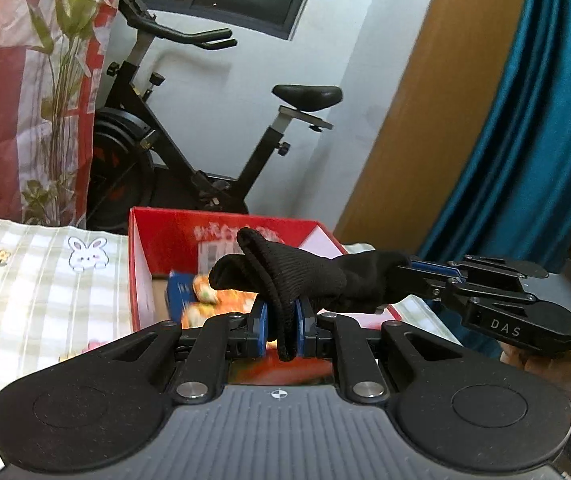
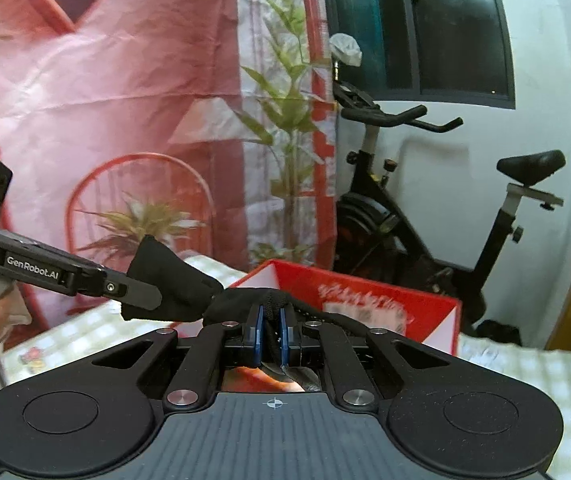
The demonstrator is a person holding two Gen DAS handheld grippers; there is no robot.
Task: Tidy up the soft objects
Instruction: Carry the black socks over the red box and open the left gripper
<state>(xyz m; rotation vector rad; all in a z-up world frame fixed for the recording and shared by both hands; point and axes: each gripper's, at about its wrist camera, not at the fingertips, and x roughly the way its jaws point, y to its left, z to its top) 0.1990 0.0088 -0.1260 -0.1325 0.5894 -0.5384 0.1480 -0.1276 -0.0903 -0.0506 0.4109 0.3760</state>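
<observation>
Nearest in the left wrist view, the left tool (image 1: 281, 322) is clamped on a black knitted sock (image 1: 301, 276); its blue pads (image 1: 260, 322) pinch a folded edge of the fabric, and a loop hangs just below them. From there the sock runs to the right, where the right tool (image 1: 407, 278) grips its other end. The right wrist view confirms this: the right tool (image 2: 271, 330) has its pads pressed together on black fabric, and the left tool (image 2: 153, 298) comes in from the left with the sock (image 2: 173, 280) bunched around its tip. So both tools are closed on the one sock, which hangs in the air between them, clear of the surface.

Below and just beyond the sock stands an open red cardboard box (image 1: 221, 224), already holding some orange-and-white patterned soft items (image 1: 205, 300). The box sits on a checked cloth with rabbit prints (image 1: 45, 272) covering the tabletop. Farther back stands an exercise bike (image 1: 189, 152) against a white wall, with a red-and-pink printed curtain (image 2: 105, 100) to one side.

The step in hand looks like carrying or folding the sock above the box. The next move probably calls for bringing the two ends together or lowering the sock over the box opening, then releasing both grips so it drops inside the walls rather than draping over the rim.
</observation>
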